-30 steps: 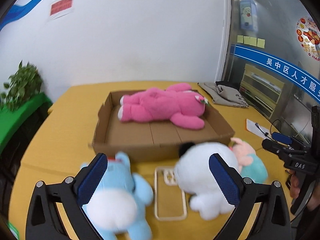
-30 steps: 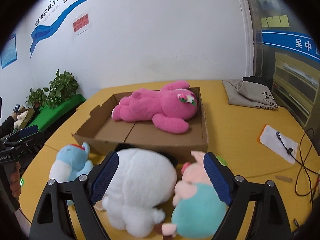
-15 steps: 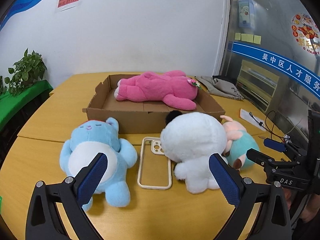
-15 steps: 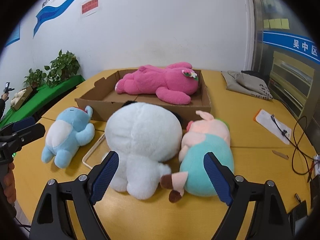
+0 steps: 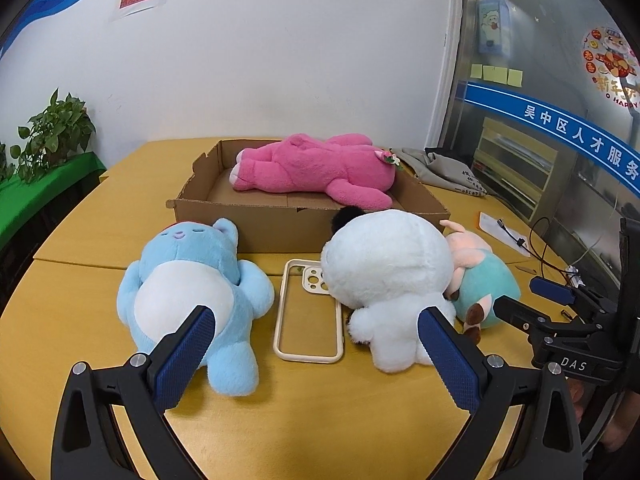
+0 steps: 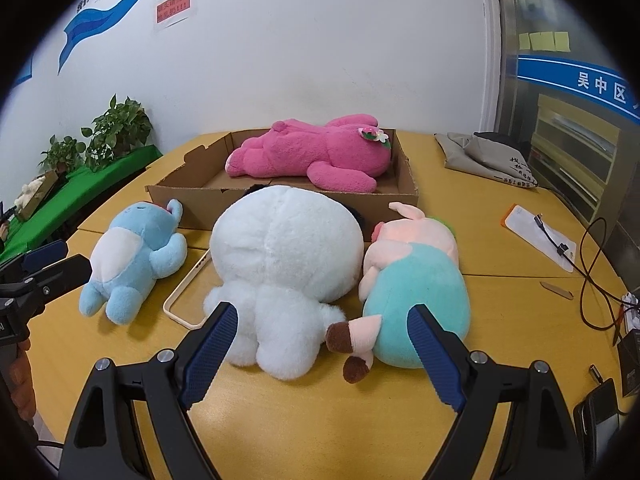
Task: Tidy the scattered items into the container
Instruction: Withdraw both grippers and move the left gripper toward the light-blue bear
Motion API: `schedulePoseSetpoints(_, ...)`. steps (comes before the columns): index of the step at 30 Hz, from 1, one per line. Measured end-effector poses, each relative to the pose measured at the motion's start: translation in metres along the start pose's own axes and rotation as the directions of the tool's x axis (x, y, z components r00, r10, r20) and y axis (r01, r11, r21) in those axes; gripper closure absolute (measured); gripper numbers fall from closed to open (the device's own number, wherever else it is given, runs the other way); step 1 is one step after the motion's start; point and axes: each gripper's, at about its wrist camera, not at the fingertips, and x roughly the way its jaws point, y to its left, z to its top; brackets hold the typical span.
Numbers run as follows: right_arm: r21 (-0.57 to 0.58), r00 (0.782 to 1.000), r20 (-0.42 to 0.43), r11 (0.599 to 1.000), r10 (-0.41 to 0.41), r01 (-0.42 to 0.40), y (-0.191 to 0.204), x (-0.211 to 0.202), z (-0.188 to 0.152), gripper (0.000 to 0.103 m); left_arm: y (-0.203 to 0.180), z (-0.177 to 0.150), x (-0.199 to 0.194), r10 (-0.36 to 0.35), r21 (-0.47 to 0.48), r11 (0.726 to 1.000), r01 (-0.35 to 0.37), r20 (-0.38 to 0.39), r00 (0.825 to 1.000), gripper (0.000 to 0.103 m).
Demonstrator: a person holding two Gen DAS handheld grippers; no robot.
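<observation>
A shallow cardboard box [image 5: 260, 222] [image 6: 192, 200] stands mid-table with a pink plush [image 5: 316, 168] [image 6: 312, 156] lying inside. In front of it lie a blue plush [image 5: 188, 292] [image 6: 128, 260], a beige phone case [image 5: 308, 316] [image 6: 188, 284], a white plush [image 5: 388, 276] [image 6: 280, 256] and a teal-and-pink pig plush [image 5: 480, 284] [image 6: 416, 280]. My left gripper [image 5: 316, 320] is open, hovering short of the phone case, between the blue and white plush. My right gripper [image 6: 324, 320] is open, just before the white plush and the pig, holding nothing.
A grey cloth bag [image 5: 444, 168] [image 6: 488, 156] lies back right. A white card with a cable [image 6: 540, 236] and small devices [image 6: 600, 408] sit at the right edge. Potted plants [image 6: 116, 128] on a green ledge stand left. The yellow table [image 5: 320, 412] runs under everything.
Both grippers have drawn back and sunk lower, so the toys now lie further ahead of the fingers. Nothing was taken hold of; the toys have not moved.
</observation>
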Motion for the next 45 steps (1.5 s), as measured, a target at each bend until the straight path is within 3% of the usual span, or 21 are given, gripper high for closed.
schedulePoseSetpoints(29, -0.005, 0.999, -0.029, 1.0, 0.017, -0.017, 0.01, 0.011, -0.005, 0.016, 0.028, -0.004, 0.002, 0.006, -0.043, 0.999, -0.006, -0.011, 1.0, 0.0)
schedulePoseSetpoints(37, -0.026, 0.993, -0.054, 0.994, 0.102, -0.103, 0.03, 0.021, -0.005, 0.016, 0.061, 0.0, -0.006, -0.004, -0.086, 0.996, 0.003, -0.013, 1.0, 0.0)
schedulePoseSetpoints(45, -0.024, 0.975, -0.095, 0.979, 0.2, -0.203, 0.07, 0.042, 0.008, 0.016, 0.128, 0.01, -0.014, 0.024, -0.127, 0.991, -0.029, -0.042, 0.999, 0.0)
